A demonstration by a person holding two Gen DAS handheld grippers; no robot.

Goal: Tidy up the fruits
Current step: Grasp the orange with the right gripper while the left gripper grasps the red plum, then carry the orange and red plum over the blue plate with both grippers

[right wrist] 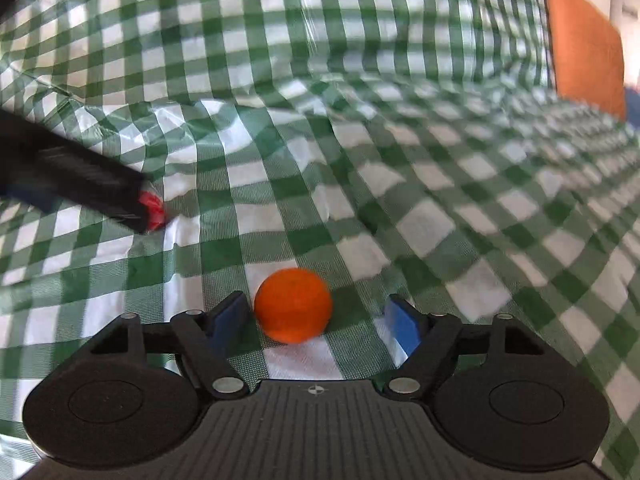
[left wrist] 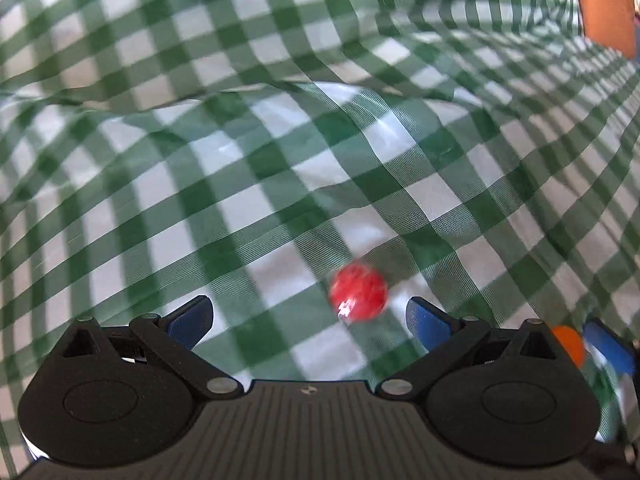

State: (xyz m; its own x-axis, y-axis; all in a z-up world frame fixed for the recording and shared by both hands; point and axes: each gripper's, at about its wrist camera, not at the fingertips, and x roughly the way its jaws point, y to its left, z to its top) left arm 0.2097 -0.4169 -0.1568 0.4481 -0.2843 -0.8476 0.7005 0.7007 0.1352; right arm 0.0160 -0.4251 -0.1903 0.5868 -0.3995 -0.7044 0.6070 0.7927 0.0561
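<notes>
Red fruit lies on the green-checked cloth between the wide-open left gripper, untouched. Orange fruit sits within the part-open right gripper, near its left finger, pads apart.

Left gripper: matte black plastic body, ribbed top plate with fine parallel grooves, small round crosshair mark at plate's front edge. Two large rounded housings either side, each with shallow oval recess. Angled black link arms, silver round pivot pins. Triangular cut-outs near outer pivots. Blue fingers, flat, tapered.

Right gripper: same build; black ribbed plate, crosshair mark, oval-recessed housings, silver pins, blue fingers.
</notes>
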